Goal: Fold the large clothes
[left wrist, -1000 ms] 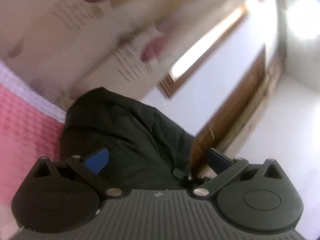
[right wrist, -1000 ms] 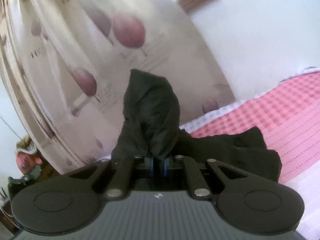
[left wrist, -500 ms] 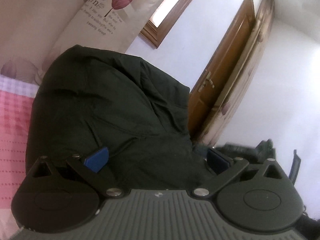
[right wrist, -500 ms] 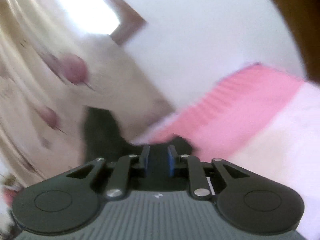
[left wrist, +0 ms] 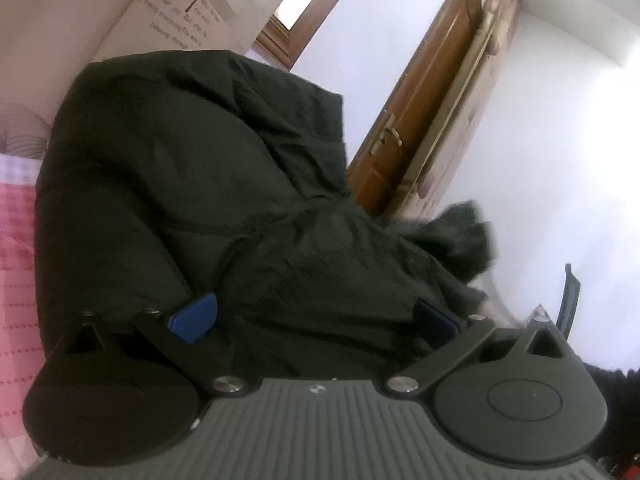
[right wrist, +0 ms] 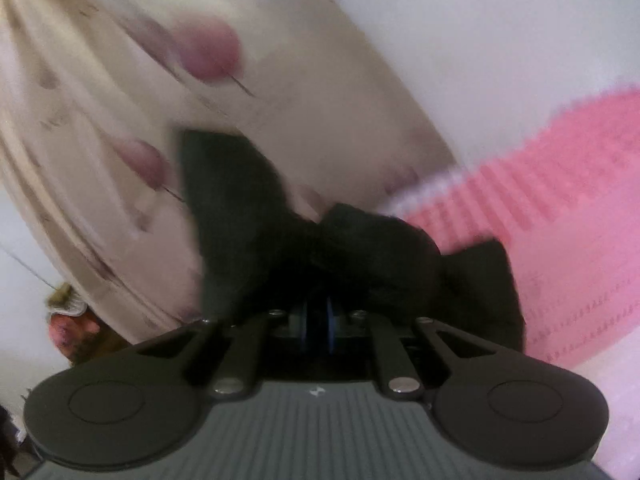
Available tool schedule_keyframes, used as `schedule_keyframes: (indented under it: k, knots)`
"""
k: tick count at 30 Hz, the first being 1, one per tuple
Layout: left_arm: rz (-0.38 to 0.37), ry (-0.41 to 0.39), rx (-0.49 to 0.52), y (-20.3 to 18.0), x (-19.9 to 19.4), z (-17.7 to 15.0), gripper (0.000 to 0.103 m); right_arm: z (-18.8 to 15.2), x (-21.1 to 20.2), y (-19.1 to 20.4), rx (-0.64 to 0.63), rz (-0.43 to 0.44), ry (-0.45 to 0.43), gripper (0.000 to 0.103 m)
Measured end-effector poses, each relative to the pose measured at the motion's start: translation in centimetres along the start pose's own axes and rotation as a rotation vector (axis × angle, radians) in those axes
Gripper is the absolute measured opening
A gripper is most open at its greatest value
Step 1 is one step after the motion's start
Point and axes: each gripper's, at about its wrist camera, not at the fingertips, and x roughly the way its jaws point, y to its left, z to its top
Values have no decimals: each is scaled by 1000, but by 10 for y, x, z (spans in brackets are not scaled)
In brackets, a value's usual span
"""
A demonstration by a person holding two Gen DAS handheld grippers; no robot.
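A bulky dark green jacket [left wrist: 180, 160] fills the left wrist view, heaped on the pink checked bedspread [left wrist: 16, 260]. My left gripper [left wrist: 315, 320] stands open at full width, and the jacket's fabric bulges between its blue pads [left wrist: 194, 318]. A loose end of the jacket [left wrist: 464, 236] is blurred at the right. In the blurred right wrist view, my right gripper [right wrist: 317, 322] has its blue pads almost together and its jaws are closing. A bunched fold of the jacket [right wrist: 360, 248] sits right at them, and the rest trails onto the bedspread [right wrist: 560, 200].
A cream curtain with purple leaf prints [right wrist: 100, 120] hangs behind the bed, also visible as the curtain [left wrist: 180, 0] in the left view. A brown wooden door [left wrist: 420, 100] stands in a white wall. Clutter [right wrist: 68, 320] lies low at the left.
The left view rolled and dropped toward the jacket, which now fills more of it. The right gripper's pads parted a little, then came together again on dark fabric as that view swung.
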Motion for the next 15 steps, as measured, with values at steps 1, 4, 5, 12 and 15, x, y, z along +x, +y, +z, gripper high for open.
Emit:
schedule_keyframes:
  k: [1, 4, 5, 12, 15]
  knots:
    - [-3, -3, -5, 0, -2, 1, 103, -9, 10, -12, 23, -33, 30, 7]
    - [-55, -14, -70, -4, -12, 10, 102, -27, 13, -40, 128, -8, 23, 6]
    - [-65, -29, -78, -9, -17, 14, 102, -30, 11, -44, 139, -8, 17, 6]
    - [-185, -134, -32, -48, 2, 40, 103, -31, 4, -67, 296, 87, 9, 6]
    - [-242, -48, -52, -57, 41, 26, 102, -33, -1, -77, 388, 160, 24, 7]
